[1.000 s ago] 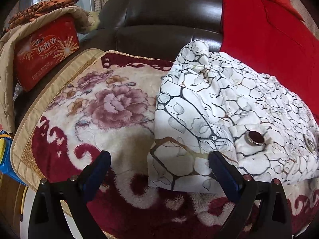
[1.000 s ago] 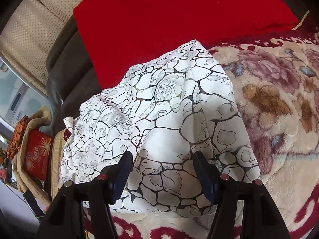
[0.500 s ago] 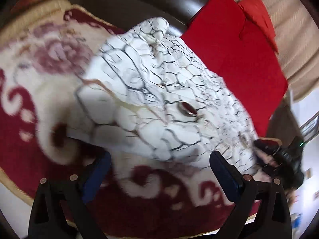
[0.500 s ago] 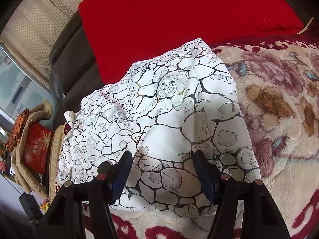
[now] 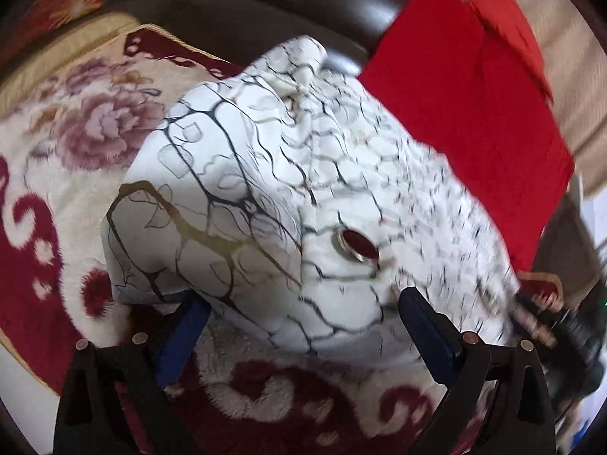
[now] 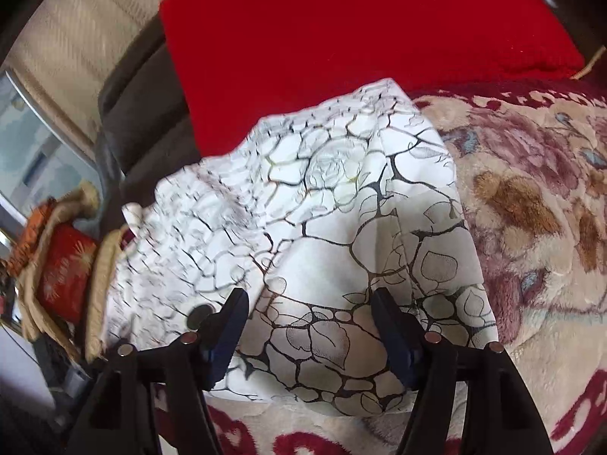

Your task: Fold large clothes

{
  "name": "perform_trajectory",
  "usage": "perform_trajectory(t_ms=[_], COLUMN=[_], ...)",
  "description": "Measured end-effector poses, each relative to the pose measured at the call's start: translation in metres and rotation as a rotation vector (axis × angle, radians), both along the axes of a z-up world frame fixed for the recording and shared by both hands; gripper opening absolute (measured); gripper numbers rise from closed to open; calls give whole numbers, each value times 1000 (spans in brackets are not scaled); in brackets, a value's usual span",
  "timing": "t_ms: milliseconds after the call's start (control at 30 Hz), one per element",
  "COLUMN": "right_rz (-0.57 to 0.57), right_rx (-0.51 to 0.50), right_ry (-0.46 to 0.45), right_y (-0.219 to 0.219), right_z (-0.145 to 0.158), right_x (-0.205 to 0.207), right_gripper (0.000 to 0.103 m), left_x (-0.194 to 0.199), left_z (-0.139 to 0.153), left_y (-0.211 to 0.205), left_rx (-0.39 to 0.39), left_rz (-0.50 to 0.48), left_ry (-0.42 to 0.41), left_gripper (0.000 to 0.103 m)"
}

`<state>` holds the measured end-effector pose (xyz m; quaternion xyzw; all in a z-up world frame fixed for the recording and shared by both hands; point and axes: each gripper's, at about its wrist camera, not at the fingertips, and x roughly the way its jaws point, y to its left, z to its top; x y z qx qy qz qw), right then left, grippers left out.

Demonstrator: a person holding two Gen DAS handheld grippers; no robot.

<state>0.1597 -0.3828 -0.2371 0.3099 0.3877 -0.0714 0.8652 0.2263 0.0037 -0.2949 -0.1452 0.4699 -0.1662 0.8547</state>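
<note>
closest to me, the left gripper has its blue fingers spread wide apart, and the near edge of the white garment sits in the gap between them. nothing is pinched; the left pad is tucked under the folded corner of the cloth and the right one is just beside its hem. the right gripper is open about as wide, its two pads resting down on the garment with the fabric between them, not squeezed.

the garment is a white piece with a black and gold cracked, leafy print, lying folded into a thick bundle on a plush floral blanket in cream, pink and dark red. a big dark red button with a silver rim shows on top of it near the left gripper, and a second dark button peeks beside the right gripper's left finger.

past the bundle, a bright red cloth is spread over the seat, and the garment's far edge overlaps it. behind that runs the dark brown leather sofa back. off at the side, a red box sits wrapped in beige quilting.
</note>
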Motion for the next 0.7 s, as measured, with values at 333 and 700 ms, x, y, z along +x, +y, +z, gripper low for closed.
perform_trajectory(t_ms=[333,700], right_rz=[-105,-155], right_rx=[81,33], right_ry=[-6,-129], right_y=[-38,-38], right_z=[-6,15], right_x=[-13,-12], right_gripper=[70,70], left_x=[0,13], left_z=[17,44], left_y=[59,62], left_rx=[16,215], left_rz=[49,250], left_ry=[-2,-269], left_gripper=[100,100])
